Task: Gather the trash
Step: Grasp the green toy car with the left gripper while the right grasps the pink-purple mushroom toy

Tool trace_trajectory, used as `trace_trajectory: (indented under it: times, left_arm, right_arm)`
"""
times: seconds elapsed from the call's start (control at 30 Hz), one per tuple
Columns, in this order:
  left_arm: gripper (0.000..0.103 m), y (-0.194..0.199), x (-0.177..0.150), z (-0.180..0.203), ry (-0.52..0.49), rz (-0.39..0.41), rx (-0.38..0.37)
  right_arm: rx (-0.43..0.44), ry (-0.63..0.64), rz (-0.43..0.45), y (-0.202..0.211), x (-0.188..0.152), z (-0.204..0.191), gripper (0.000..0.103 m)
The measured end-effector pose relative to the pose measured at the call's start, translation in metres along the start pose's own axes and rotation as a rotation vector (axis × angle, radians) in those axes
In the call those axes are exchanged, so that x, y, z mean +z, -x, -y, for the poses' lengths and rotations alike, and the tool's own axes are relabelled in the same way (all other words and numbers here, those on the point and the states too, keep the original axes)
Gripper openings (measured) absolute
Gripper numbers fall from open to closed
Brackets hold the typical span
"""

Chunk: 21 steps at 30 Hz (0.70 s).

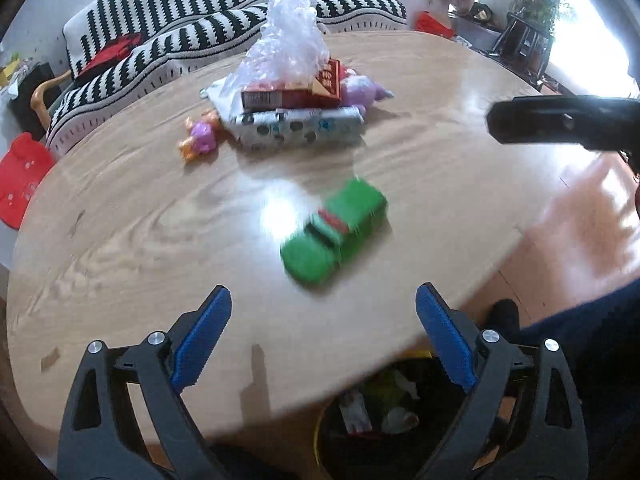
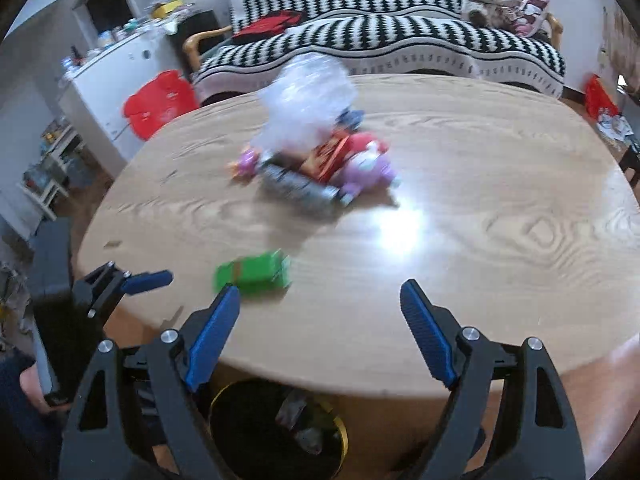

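Note:
A green box (image 1: 334, 236) lies on the round wooden table (image 1: 120, 240), just ahead of my open, empty left gripper (image 1: 323, 308). In the right wrist view the green box (image 2: 253, 273) lies ahead and left of my open, empty right gripper (image 2: 320, 300). A pile with a clear plastic bag (image 1: 290, 40), red boxes (image 1: 296, 90) and a patterned packet (image 1: 298, 128) sits mid-table; the pile shows blurred in the right view (image 2: 308, 152). A black trash bin with a yellow rim (image 2: 276, 428) stands under the near table edge and holds trash; it also shows in the left view (image 1: 384, 412).
Purple and pink toys (image 1: 200, 138) lie beside the pile. A black-and-white striped sofa (image 2: 400, 36) stands behind the table. A red bag (image 2: 160, 102) and a white cabinet (image 2: 108, 80) are at the left. The left gripper (image 2: 132, 284) shows at the table's left edge.

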<state>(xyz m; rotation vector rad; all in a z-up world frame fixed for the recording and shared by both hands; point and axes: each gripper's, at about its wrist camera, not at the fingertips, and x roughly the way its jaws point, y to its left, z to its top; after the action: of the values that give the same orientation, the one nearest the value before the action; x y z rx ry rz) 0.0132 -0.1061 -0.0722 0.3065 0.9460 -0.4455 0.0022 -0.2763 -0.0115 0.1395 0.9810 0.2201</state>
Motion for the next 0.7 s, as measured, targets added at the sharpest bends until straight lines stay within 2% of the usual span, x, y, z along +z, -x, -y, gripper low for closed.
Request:
trace_trajectory:
  times: [0.17,0.33,0.43,0.5,0.6,0.67,0.7]
  left_arm:
    - [0.091,-0.019,0.015,0.007,-0.037,0.012,0.000]
    - [0.090,-0.037,0.022,0.015,-0.074,-0.009,0.012]
    - [0.088,-0.040,0.023,0.016,-0.066,-0.006,-0.013]
    - [0.084,-0.040,0.024,0.015,-0.063,0.001,-0.022]
    - [0.072,-0.042,0.027,0.012,-0.040,0.008,-0.037]
    - [0.054,-0.042,0.030,0.012,-0.017,0.008,-0.042]
    - [0.050,-0.041,0.031,0.012,-0.016,0.006,-0.029]
  right_arm:
    - [-0.012,-0.068,-0.004,-0.039,0.039,0.023,0.080]
    - [-0.106,-0.021,-0.003,-0.081,0.065,0.036,0.080]
    - [-0.038,-0.060,-0.030,-0.101,0.070,0.048,0.080]
    - [-0.035,-0.025,-0.039,-0.111,0.074,0.045,0.079]
    - [-0.008,-0.018,-0.045,-0.124,0.080,0.042,0.078]
    - [0.013,-0.031,-0.054,-0.133,0.082,0.043,0.068]
    - [0.026,-0.032,-0.054,-0.134,0.083,0.043,0.066]
